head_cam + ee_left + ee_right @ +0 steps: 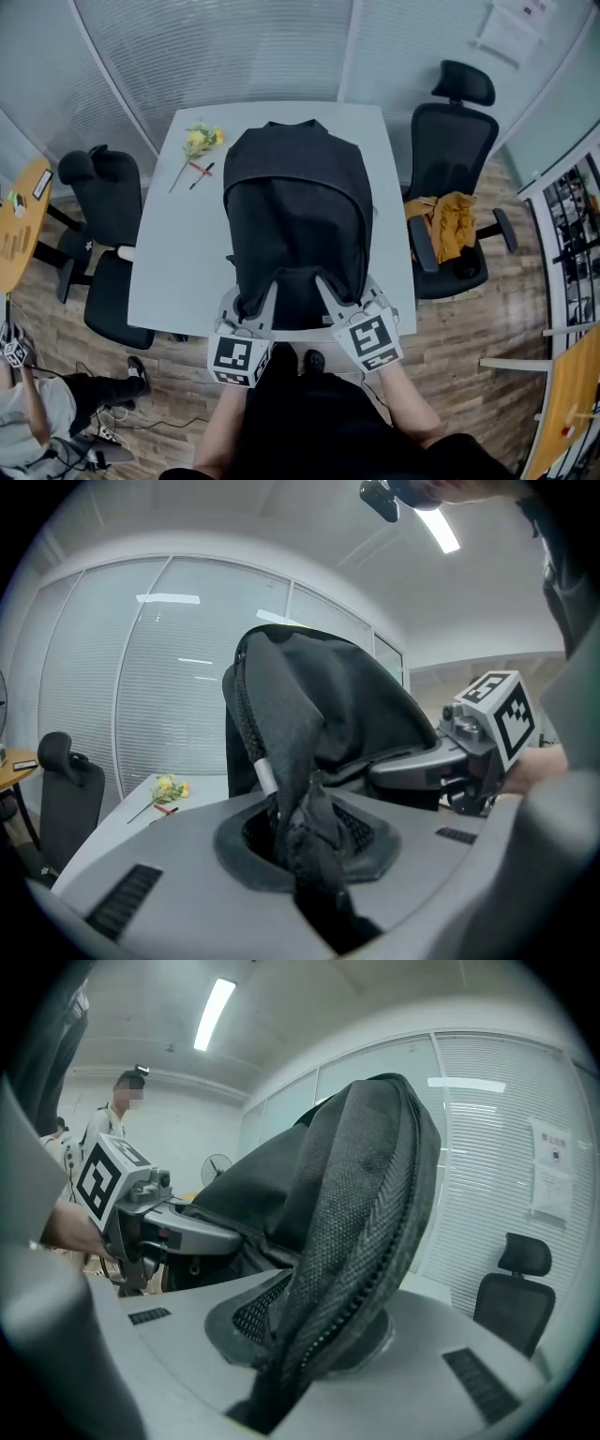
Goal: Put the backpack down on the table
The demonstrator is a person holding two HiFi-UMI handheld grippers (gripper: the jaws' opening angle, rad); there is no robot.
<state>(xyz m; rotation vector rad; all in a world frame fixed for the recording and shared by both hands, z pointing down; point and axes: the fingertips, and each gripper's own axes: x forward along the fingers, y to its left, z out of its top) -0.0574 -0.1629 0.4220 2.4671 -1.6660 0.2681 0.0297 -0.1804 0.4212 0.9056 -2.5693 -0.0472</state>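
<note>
Black backpack [295, 216] standing upright over middle of white bench [173, 272], near end leaning toward bench's near edge; cannot tell whether base is resting on bench. Left gripper [267, 292] pinching bunched black fabric at backpack's near left, jaws nearly together. Right gripper [328, 286] clamping on mesh-lined zip edge at near right, jaws likewise narrow. Yellow flower [200, 141] and red pen [201, 172] lying far left, apart from backpack.
</note>
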